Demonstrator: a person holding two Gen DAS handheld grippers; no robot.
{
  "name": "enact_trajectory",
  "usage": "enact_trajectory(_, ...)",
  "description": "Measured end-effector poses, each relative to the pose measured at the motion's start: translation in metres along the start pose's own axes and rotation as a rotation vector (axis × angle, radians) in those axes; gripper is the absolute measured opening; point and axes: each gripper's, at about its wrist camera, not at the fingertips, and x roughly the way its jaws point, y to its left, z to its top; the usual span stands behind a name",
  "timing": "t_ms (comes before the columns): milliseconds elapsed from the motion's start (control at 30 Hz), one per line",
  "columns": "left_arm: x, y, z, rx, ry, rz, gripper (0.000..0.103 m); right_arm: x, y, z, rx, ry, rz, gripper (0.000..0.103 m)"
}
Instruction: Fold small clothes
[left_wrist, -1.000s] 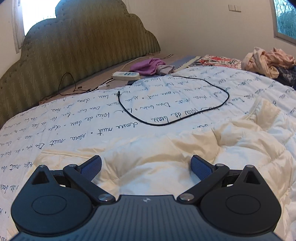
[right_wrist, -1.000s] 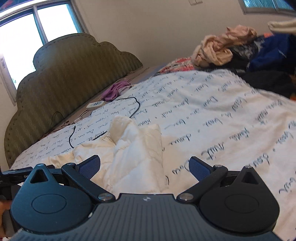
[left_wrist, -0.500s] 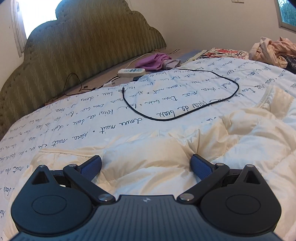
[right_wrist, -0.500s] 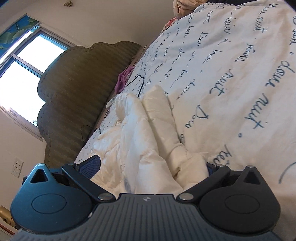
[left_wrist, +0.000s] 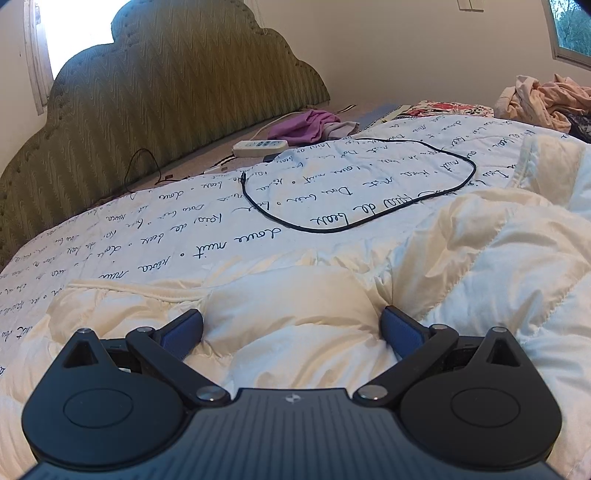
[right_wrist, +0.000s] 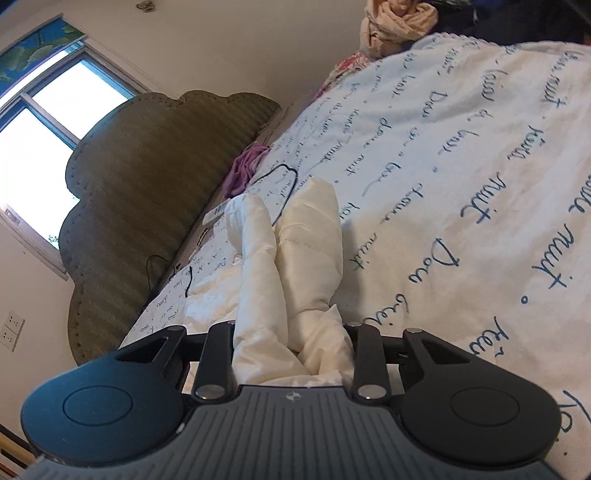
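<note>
On the left, the left tool (left_wrist: 291, 326) sits low over the cream quilted garment (left_wrist: 332, 295), its blue pads (left_wrist: 183, 330) spread wide with a puffed fold of the fabric bulging between them; the pads flank that fold without squeezing it. The garment lies crumpled on the bed's white cover (left_wrist: 147, 236), which is printed with dark handwriting. Beyond it a black cable (left_wrist: 354, 225) loops on the cover, and farther back a white power strip (left_wrist: 260, 147) and a purple cloth (left_wrist: 306, 125) lie by the green headboard (left_wrist: 166, 92). To the right, the right tool (right_wrist: 293, 341) is tilted and its jaws are closing, drawn narrow around a bunched end of the same garment (right_wrist: 295, 258), which fills the gap between them and trails away along the bed. A pile of pinkish clothes (right_wrist: 395, 18) sits at the far edge.
</note>
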Motion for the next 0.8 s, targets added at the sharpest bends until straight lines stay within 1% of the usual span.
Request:
enact_trajectory(200,0.0,-0.001,-0.002,0.009,-0.005,0.006,0.103,-0.015,0.046,0.011,-0.093,-0.032,0.095,0.028)
enact_trajectory(333,-0.001,-0.003,-0.004,0.019,-0.019,0.02,0.103,-0.018,0.072,0.016,-0.108,-0.025,0.175,0.028)
enact_trajectory(467,-0.004,-0.005,-0.004,0.034,-0.033,0.031,0.103,-0.017,0.098,0.015,-0.13,-0.016,0.227,0.028)
enact_trajectory(533,-0.006,0.003,0.0,0.024,-0.019,-0.004,0.103,-0.015,0.111,0.013,-0.156,-0.015,0.234,0.028)
enact_trajectory(600,-0.013,0.019,0.004,-0.021,0.014,-0.057,0.103,-0.016,0.122,0.013,-0.194,-0.028,0.217,0.028)
enact_trajectory(667,-0.025,0.034,0.004,-0.054,0.01,-0.091,0.103,-0.02,0.127,0.015,-0.227,-0.049,0.192,0.028)
enact_trajectory(733,-0.039,0.042,0.001,-0.027,-0.006,-0.09,0.103,-0.022,0.129,0.016,-0.233,-0.056,0.184,0.028)
enact_trajectory(800,-0.052,0.043,-0.006,0.036,-0.017,-0.089,0.103,-0.024,0.129,0.015,-0.239,-0.059,0.18,0.028)
